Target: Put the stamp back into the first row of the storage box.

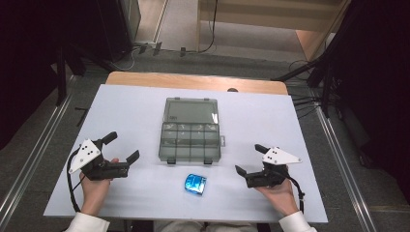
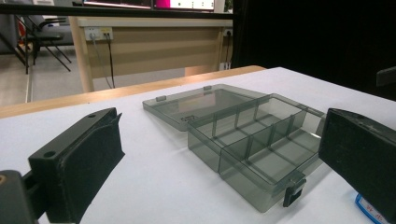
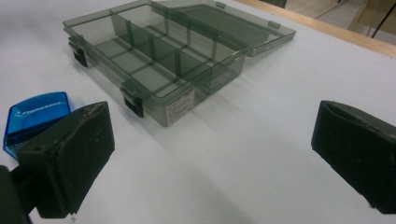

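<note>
We see a white worktop (image 1: 135, 111) with a smoky grey, see-through compartment box (image 1: 189, 142) lying open near its middle; its lid (image 1: 191, 111) is folded flat back on the far side, and the tray part is split by thin walls into two rows of small cells, all of them bare as far as we can tell; two dark latches (image 1: 171, 161) hang on its near edge. Just in front of the box, toward us and a little to the right, a small blue packet (image 1: 195, 184) lies on the worktop, apart from the box; in the right gripper view it shows at the left edge, partly behind one jaw, with pale lettering too small to read. The left gripper (image 1: 121, 146) sits at the left of the box, held in the person's left hand (image 1: 94, 186), its jaws spread wide and holding nothing; from its own view the box lies between and beyond the two black jaws. The right gripper (image 1: 250, 159) sits at the right of the box, held in the right hand (image 1: 278, 193), its jaws likewise spread wide and empty; both grippers are well apart from the box and the packet; white sleeves show at the bottom edge of the high view.
</note>
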Available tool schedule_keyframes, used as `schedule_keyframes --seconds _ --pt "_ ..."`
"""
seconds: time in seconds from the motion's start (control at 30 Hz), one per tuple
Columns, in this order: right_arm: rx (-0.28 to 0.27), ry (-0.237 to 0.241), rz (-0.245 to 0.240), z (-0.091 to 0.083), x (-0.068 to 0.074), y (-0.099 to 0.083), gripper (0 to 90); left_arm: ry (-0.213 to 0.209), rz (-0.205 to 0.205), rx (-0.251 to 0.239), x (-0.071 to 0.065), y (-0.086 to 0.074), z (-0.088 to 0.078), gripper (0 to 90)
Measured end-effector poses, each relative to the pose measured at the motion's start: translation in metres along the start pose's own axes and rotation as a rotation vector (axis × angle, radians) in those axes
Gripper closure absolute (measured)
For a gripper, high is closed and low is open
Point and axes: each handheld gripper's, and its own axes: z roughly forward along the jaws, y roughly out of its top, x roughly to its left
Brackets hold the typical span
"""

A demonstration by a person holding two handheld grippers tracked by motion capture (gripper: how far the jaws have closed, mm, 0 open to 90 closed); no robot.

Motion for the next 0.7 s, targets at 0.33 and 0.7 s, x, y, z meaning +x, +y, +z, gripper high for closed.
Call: schedule_keyframes --seconds 0.33,0.7 --pt "0.107 0.042 -0.094 0.008 0.018 0.007 0.0 0.007 -0.003 0.0 0.0 0.0 0.0 0.0" --pt "0.193 0.117 -0.146 0.018 0.04 0.024 0.0 0.001 -0.009 0.006 0.0 0.0 0.001 0.0"
